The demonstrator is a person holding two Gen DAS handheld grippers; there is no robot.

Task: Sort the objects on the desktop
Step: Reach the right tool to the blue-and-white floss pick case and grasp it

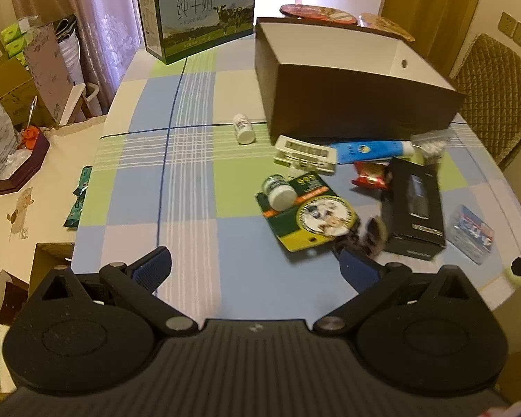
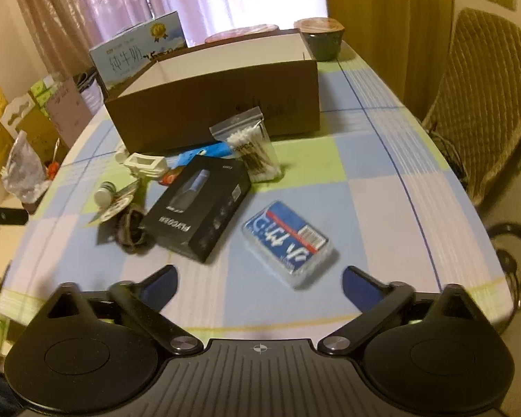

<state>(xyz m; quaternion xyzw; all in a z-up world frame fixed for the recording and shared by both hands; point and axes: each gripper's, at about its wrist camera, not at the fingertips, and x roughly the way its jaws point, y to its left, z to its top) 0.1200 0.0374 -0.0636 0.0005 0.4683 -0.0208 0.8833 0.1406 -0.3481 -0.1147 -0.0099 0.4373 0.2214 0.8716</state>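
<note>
Blue card pack (image 2: 290, 243) lies just beyond the right gripper's (image 2: 260, 281) spread jaws.

— What does my table wear?
— A smooth checked cloth (image 2: 364, 187). The brown box (image 2: 218, 104), upper centre, looks like matt cardboard.
— And the cotton-swab bag (image 2: 250, 146)?
— Clear, glossy plastic.
</note>
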